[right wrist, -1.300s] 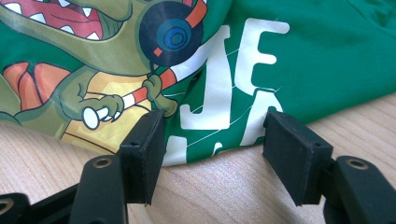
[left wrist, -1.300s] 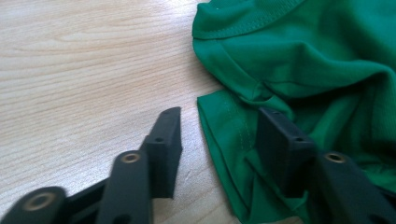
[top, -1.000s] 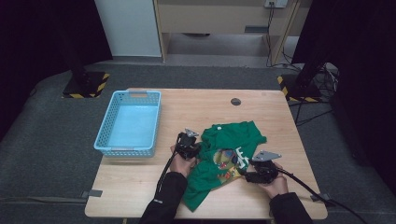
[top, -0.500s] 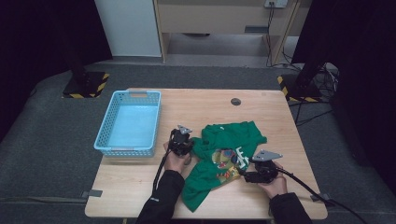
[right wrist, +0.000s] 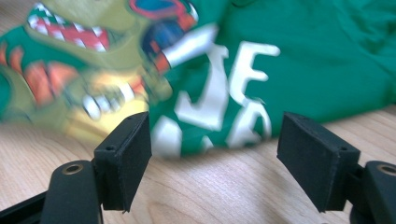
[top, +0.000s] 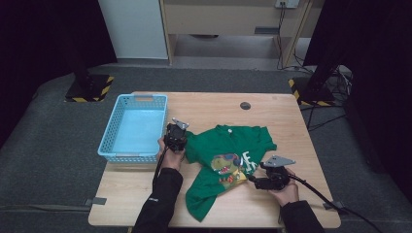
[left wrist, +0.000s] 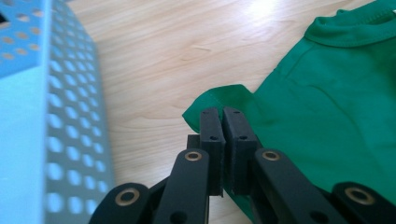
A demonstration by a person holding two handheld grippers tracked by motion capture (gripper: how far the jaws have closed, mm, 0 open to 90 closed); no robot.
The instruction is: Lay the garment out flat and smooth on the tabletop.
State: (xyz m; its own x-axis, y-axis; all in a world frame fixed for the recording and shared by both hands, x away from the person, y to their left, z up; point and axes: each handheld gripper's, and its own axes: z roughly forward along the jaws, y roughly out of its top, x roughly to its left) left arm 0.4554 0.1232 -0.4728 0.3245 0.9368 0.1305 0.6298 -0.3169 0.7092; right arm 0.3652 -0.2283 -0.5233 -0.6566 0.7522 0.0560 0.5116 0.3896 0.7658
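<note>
A green T-shirt (top: 228, 145) with a dinosaur print and white letters lies rumpled on the wooden table (top: 291, 121). My left gripper (top: 175, 138) is shut on the shirt's left sleeve, lifted a little beside the basket. In the left gripper view the black jaws (left wrist: 222, 121) are pressed together over the green sleeve hem (left wrist: 210, 100). My right gripper (top: 255, 180) rests at the shirt's lower right edge. Its jaws (right wrist: 215, 135) stand wide and have just been opening. Only bare table lies between them, with the printed shirt (right wrist: 303, 56) just ahead.
A light blue perforated basket (top: 109, 150) stands empty at the table's left, and its wall (left wrist: 28, 46) is close to my left gripper. A small dark round disc (top: 245, 106) is set in the table at the far side. Black cables trail from both grippers.
My left gripper has moved up and to the left toward the basket, drawing the green sleeve out with it. The right gripper has stayed in place, its jaws a little wider.
</note>
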